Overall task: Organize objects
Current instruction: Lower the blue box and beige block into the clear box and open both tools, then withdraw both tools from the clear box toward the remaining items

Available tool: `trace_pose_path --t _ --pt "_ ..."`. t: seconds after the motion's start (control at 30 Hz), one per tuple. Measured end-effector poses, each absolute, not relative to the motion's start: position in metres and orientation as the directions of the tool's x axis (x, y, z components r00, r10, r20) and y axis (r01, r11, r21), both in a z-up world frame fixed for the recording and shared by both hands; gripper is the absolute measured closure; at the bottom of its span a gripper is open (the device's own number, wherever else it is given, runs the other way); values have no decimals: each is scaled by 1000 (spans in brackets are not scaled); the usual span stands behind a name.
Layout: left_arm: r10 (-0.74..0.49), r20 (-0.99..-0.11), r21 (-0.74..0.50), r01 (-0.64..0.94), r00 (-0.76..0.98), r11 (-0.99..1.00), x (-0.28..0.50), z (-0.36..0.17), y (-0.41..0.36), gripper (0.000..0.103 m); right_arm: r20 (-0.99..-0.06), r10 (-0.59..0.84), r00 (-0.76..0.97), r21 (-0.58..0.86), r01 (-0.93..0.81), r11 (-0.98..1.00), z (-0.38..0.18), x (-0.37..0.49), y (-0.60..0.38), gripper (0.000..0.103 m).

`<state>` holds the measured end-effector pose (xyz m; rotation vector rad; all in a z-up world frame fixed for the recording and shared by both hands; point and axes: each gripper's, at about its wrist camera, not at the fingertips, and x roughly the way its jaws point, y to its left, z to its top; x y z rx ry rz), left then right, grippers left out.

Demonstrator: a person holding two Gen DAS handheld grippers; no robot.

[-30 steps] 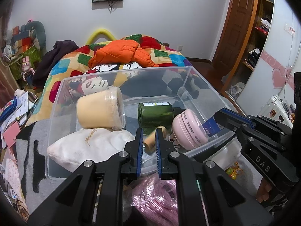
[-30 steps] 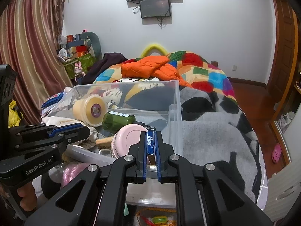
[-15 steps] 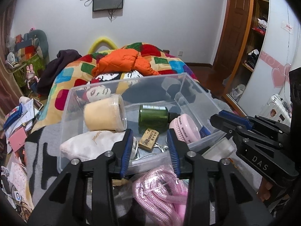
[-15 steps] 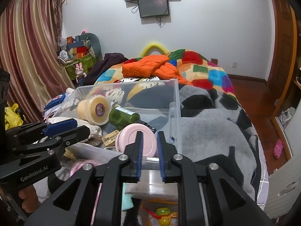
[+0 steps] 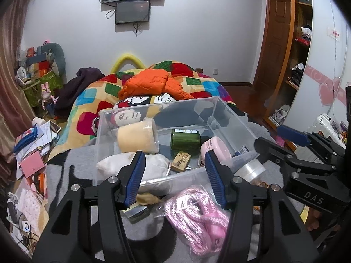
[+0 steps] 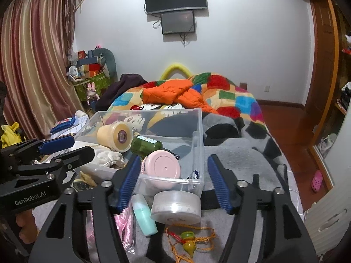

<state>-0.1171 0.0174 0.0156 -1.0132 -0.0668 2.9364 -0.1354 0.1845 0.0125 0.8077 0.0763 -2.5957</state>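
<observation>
I've got both tongs wide, nothing held: left gripper (image 5: 175,175), right gripper (image 6: 174,183). Green bottle (image 6: 144,146) lies on its side in clear bin (image 6: 198,135), long axis crosswise, neck pointing right.

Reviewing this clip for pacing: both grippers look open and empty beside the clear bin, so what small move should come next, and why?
Probably lower the open right gripper onto the tape roll: it lies on the blanket just outside the clear bin, directly below the spread jaws.
</observation>
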Motion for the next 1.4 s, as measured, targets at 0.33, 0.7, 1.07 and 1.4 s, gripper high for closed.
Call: trace_pose_path --t 0.33,0.7,1.07,1.4 --pt "28 -621 -88 34 -783 -996 -100 15 -3 24 -532 -352 -770 49 387 -921 19 -120 192 23" --pt "-5 -656 -110 102 -755 -989 -91 -3 -29 19 -560 -327 -761 61 356 -932 5 -116 199 22" --pt "-40 -712 -93 150 -701 -984 -93 -37 -41 19 -608 -310 -731 73 337 -939 -19 -118 199 22" --pt "-57 -770 -63 165 -636 -984 -101 -69 -44 19 -643 -306 -701 85 332 -939 -40 -121 196 22"
